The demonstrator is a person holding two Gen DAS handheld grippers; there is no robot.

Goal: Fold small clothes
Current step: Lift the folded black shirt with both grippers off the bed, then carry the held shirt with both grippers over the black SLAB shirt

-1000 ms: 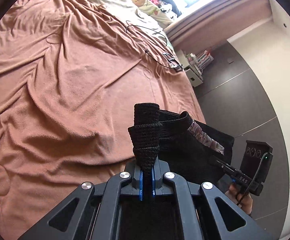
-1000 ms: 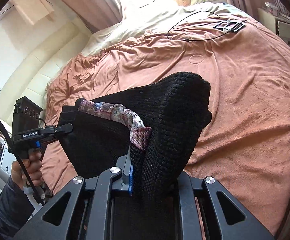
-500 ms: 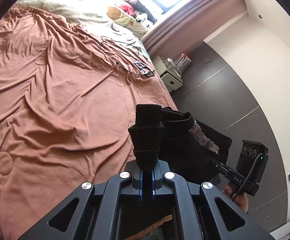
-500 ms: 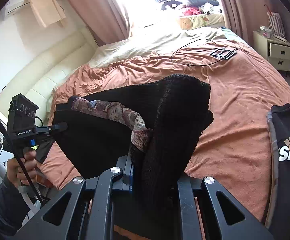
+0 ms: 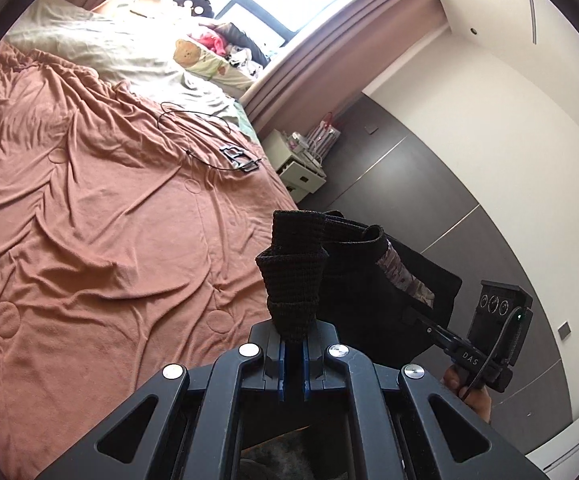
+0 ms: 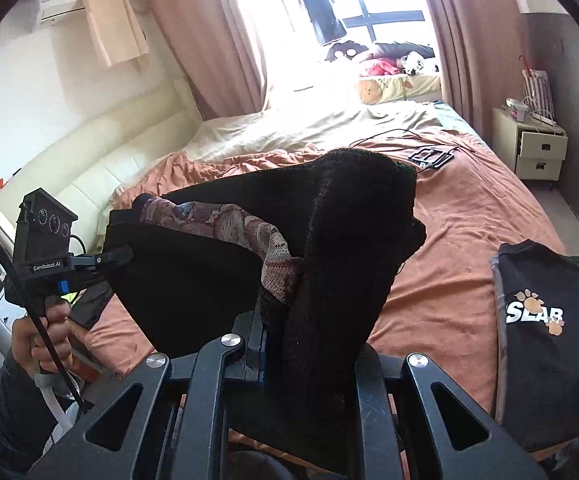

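Observation:
A small black knit garment [image 5: 353, 280] with a patterned band [image 6: 217, 228] hangs stretched in the air between my two grippers, above the near edge of the bed. My left gripper [image 5: 293, 340] is shut on one bunched corner of it. My right gripper [image 6: 269, 320] is shut on the other corner, where thick knit folds hide its fingertips. In the left wrist view the right gripper [image 5: 411, 316] pinches the garment's far edge. The right wrist view has the left gripper [image 6: 123, 256] at the cloth's left corner, held by a hand [image 6: 45, 336].
The bed's pink-brown blanket [image 5: 109, 220] spreads out beyond the garment, wrinkled. A black cable and a flat black frame [image 5: 239, 160] lie on its far part. A second black garment with a paw print [image 6: 549, 320] is at the right. A white nightstand [image 6: 537, 148] stands beside the bed.
Both grippers have risen and pulled back from the bed, carrying the black garment stretched between them. The printed black garment has come into the right wrist view.

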